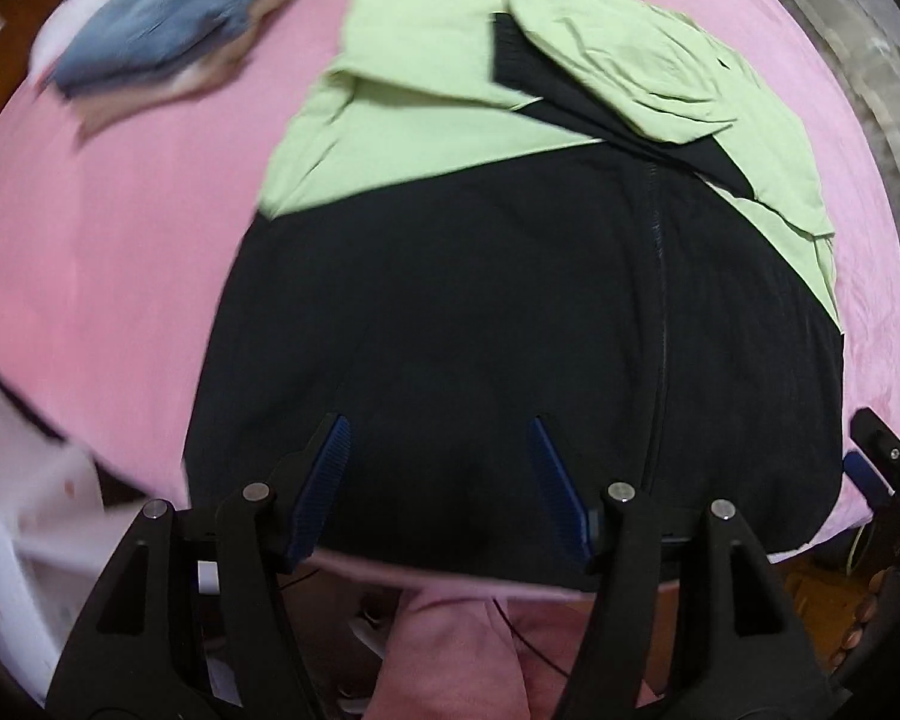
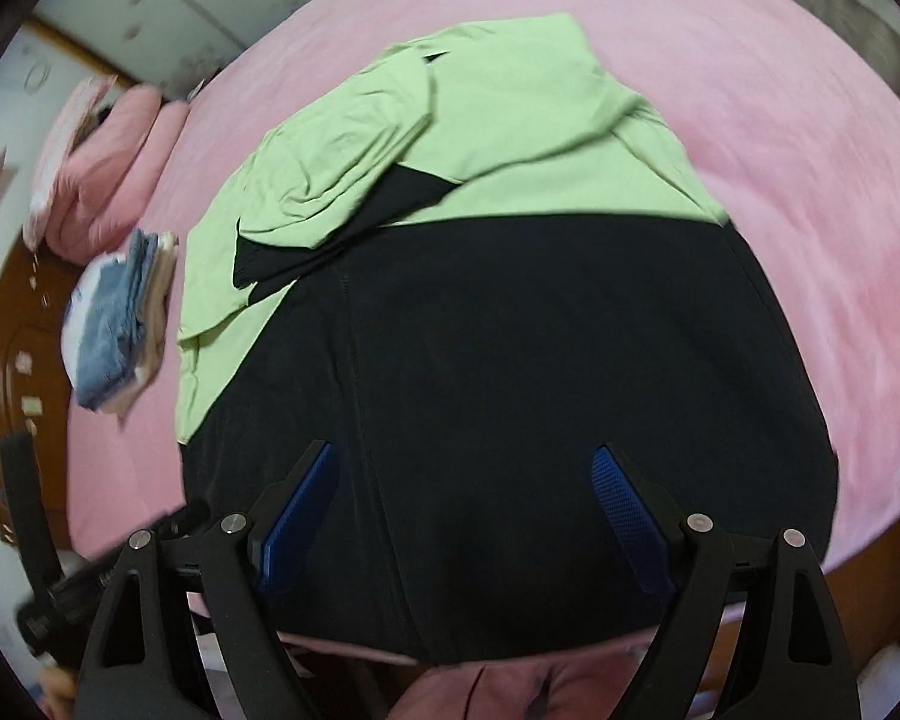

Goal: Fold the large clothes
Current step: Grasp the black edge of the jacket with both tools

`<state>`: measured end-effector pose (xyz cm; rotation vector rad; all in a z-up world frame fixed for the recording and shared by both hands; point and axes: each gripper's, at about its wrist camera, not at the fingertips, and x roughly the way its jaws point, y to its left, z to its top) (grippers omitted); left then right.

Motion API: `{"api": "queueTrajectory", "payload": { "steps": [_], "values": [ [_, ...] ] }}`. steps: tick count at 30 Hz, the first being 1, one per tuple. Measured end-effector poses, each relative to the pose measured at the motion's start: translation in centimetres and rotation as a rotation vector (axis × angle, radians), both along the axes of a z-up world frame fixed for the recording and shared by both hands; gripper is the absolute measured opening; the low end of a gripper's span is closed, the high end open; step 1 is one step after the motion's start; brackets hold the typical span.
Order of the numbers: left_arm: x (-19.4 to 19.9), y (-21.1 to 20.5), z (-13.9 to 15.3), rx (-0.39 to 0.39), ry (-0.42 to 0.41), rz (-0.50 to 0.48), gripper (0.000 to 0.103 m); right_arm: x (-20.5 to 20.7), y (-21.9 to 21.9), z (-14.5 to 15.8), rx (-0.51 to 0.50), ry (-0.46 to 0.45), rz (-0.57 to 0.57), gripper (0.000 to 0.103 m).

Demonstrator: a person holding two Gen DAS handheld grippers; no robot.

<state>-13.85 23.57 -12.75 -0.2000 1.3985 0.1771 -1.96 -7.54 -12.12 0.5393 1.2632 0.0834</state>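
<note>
One jacket [image 1: 510,312] – two grippers, one folded pile [image 1: 168,30].

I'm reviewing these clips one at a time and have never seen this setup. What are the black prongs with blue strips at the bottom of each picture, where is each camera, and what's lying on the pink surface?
The prongs are two-finger grippers, one in each of a person's hands. A fisheye camera on each looks forward along its fingers, so one picture is from the left gripper and one from the right gripper. Both look down on a pink bed cover. On it lies a black and light green zip jacket, partly folded, with its sleeves laid over the green upper part. Off to one side sits a stack of folded clothes, denim on top. Nothing is held: both grippers are empty above the jacket, jaws apart.
</note>
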Motion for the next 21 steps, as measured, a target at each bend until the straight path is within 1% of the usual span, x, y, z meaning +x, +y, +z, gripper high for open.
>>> {"api": "queueTrajectory", "payload": {
  "steps": [2, 3, 4, 5, 7, 8, 10, 13, 15, 16, 17, 19, 21],
  "values": [
    [-2.2, 0.8, 0.3, -0.008, 0.008, 0.032, 0.060, -1.8, -1.9, 0.1, 0.035, 0.025, -0.041, 0.088],
    [-3.1, 1.2, 0.3, -0.010, 0.009, 0.042, 0.060, -2.7, -2.9, 0.0, 0.055, 0.040, -0.066, 0.090],
    [-4.2, 1.8, 0.3, -0.014, 0.012, 0.054, 0.061, -3.5, -3.7, 0.0, 0.070, 0.055, -0.088, 0.091],
    [-5.3, 2.4, 0.2, -0.011, 0.020, 0.066, 0.066, -4.5, -4.8, -0.1, 0.090, 0.070, -0.114, 0.092],
    [-7.2, 3.6, -0.3, -0.004, 0.039, 0.077, 0.072, -6.3, -6.9, -0.4, 0.111, 0.102, -0.145, 0.092],
    [-7.9, 4.1, -0.4, -0.003, 0.045, 0.080, 0.073, -6.9, -7.7, -0.7, 0.114, 0.113, -0.151, 0.092],
    [-9.5, 5.4, -1.2, -0.037, 0.063, 0.096, 0.075, -8.2, -9.3, -1.1, 0.114, 0.126, -0.150, 0.092],
    [-11.5, 7.8, -2.7, -0.130, 0.075, 0.143, 0.075, -9.7, -11.5, -2.1, 0.071, 0.143, -0.122, 0.092],
    [-12.8, 9.3, -3.3, -0.198, 0.032, 0.200, 0.075, -10.4, -12.9, -2.9, 0.007, 0.146, -0.084, 0.092],
    [-13.5, 10.1, -3.5, -0.237, -0.011, 0.229, 0.075, -10.5, -13.4, -3.4, -0.024, 0.149, -0.064, 0.092],
    [-13.8, 10.5, -3.6, -0.261, -0.037, 0.245, 0.075, -10.7, -13.9, -3.9, -0.043, 0.149, -0.042, 0.092],
    [-14.5, 11.5, -4.3, -0.307, -0.083, 0.296, 0.075, -10.9, -14.8, -5.2, -0.046, 0.147, -0.021, 0.090],
    [-15.0, 12.3, -5.4, -0.341, -0.104, 0.360, 0.075, -11.1, -16.1, -6.6, -0.013, 0.146, -0.041, 0.086]
  ]
}}
